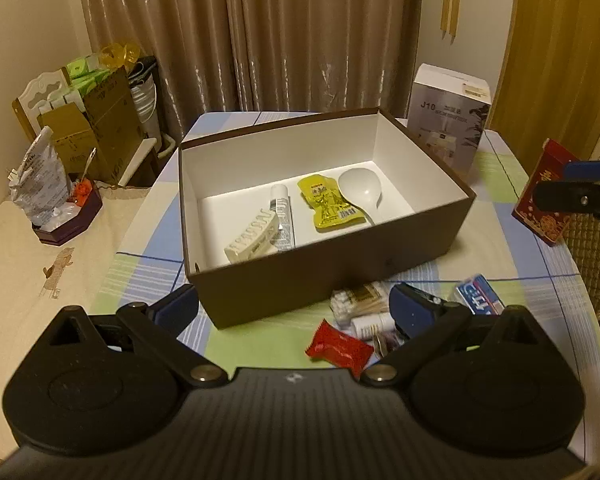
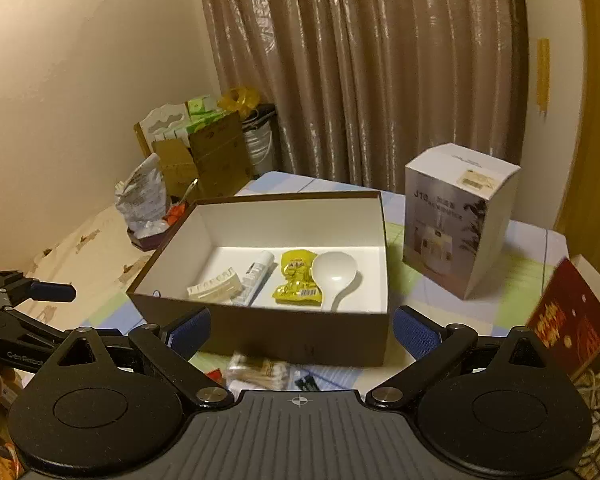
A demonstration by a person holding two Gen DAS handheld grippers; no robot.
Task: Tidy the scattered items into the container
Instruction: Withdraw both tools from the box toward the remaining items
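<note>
Both grippers' jaws apart, empty: left gripper (image 1: 296, 304); right gripper (image 2: 302, 330); brown box (image 1: 300, 280) just beyond.

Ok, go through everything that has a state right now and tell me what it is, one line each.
Brown box: open, no lid.
White spoon: inside the box.
Yellow sachet: inside the box.
White tube: inside the box.
Hair clip: inside the box.
Red packet: outside, on the table.
Cotton swabs: outside.
Left gripper: open, empty.
Right gripper: open, empty.

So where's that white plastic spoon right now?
The white spoon lies inside the brown box, toward its right end, bowl facing up, right beside the yellow sachet; the right wrist view shows the same.
</note>
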